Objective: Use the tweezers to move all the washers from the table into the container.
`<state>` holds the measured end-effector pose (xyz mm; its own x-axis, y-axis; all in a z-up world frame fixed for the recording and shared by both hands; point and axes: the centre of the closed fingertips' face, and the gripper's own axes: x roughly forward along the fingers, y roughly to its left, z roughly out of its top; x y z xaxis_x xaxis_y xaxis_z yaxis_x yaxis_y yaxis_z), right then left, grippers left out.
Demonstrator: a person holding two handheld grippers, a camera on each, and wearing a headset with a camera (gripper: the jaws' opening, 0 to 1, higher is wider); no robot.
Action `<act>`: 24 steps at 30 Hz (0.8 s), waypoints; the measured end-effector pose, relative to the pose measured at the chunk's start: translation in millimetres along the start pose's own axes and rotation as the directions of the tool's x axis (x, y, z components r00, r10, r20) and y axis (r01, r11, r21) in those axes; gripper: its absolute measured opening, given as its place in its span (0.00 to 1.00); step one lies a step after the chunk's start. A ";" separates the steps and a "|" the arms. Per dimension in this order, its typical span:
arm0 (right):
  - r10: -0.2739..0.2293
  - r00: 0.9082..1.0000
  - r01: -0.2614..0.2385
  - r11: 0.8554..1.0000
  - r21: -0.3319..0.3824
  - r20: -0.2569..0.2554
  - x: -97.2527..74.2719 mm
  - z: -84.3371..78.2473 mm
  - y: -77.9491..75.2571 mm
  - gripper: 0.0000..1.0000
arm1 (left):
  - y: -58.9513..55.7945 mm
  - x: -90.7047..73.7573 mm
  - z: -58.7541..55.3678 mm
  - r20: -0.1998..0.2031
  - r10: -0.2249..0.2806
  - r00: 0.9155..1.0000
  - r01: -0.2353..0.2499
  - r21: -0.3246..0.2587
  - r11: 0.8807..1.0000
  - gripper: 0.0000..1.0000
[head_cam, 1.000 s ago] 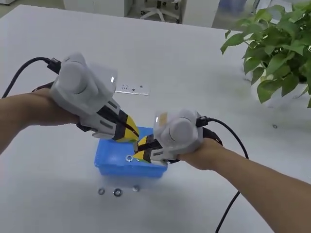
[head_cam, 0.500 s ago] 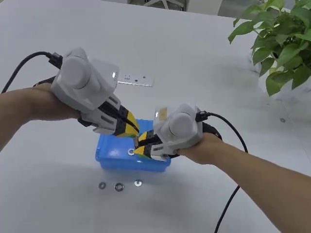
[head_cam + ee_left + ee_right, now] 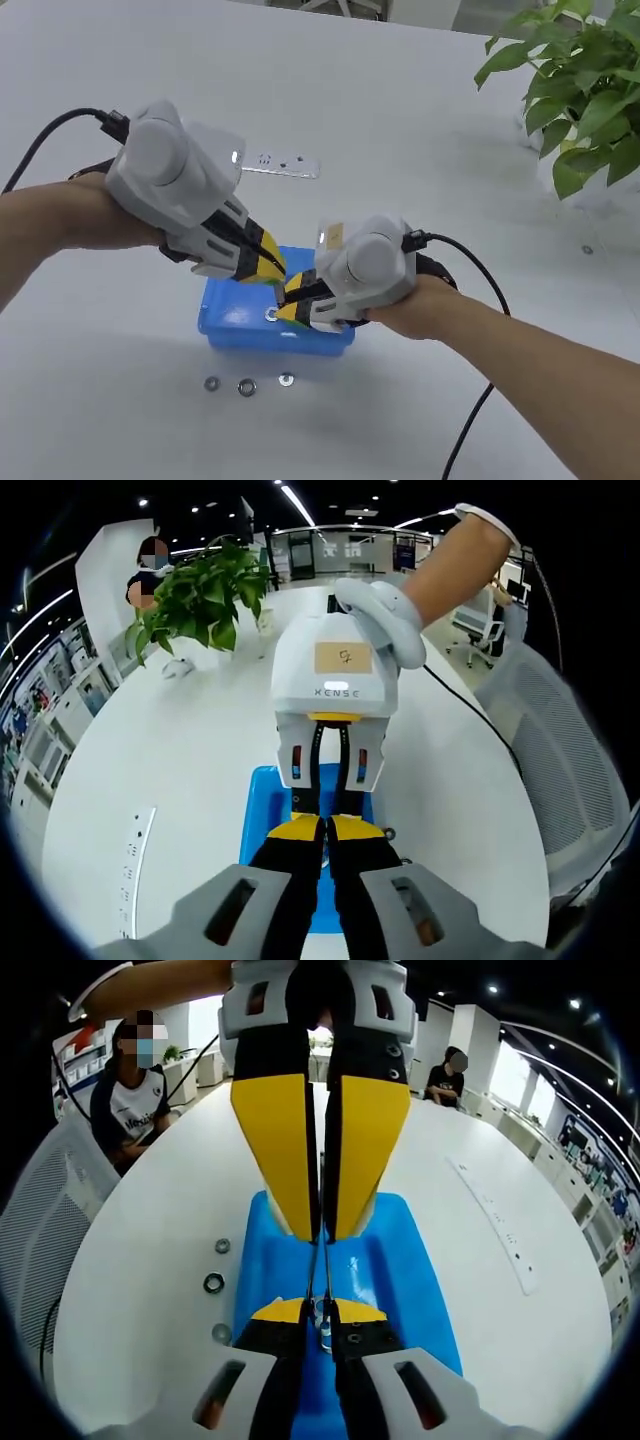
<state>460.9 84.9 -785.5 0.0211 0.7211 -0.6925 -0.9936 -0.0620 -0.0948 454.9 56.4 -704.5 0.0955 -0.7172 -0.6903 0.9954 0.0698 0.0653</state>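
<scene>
Nothing has shifted since half a second ago: left gripper [image 3: 268, 268] and right gripper [image 3: 288, 310] stay tip to tip over the blue container [image 3: 235, 338], lower centre. Both sets of fingers [image 3: 275, 1140] are narrow, pinching the tweezers [image 3: 320, 1270]. Three washers [image 3: 247, 387] lie on the counter [image 3: 400, 130] just below the container.

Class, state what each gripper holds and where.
Left gripper and right gripper each appear shut on opposite ends of the tweezers, over the blue container; a washer sits at the right gripper's end.
</scene>
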 end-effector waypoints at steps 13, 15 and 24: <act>-0.010 1.000 0.010 1.000 -0.010 0.003 -7.6 6.3 2.2 0.11 | -4.0 -6.1 7.8 0.002 0.009 1.000 -0.009 0.009 1.000 0.06; -0.014 1.000 0.014 1.000 -0.013 0.002 -9.8 7.8 2.9 0.11 | -5.4 -7.6 9.4 0.001 0.011 1.000 -0.011 0.013 1.000 0.06; -0.033 0.999 0.033 0.999 -0.029 0.004 -20.2 17.8 5.6 0.11 | -10.8 -17.2 19.9 0.004 0.022 1.000 -0.023 0.028 0.999 0.06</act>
<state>452.9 82.3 -759.3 0.0536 0.7254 -0.6862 -0.9887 -0.0578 -0.1383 442.5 54.1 -679.0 0.1178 -0.7180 -0.6860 0.9927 0.0663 0.1010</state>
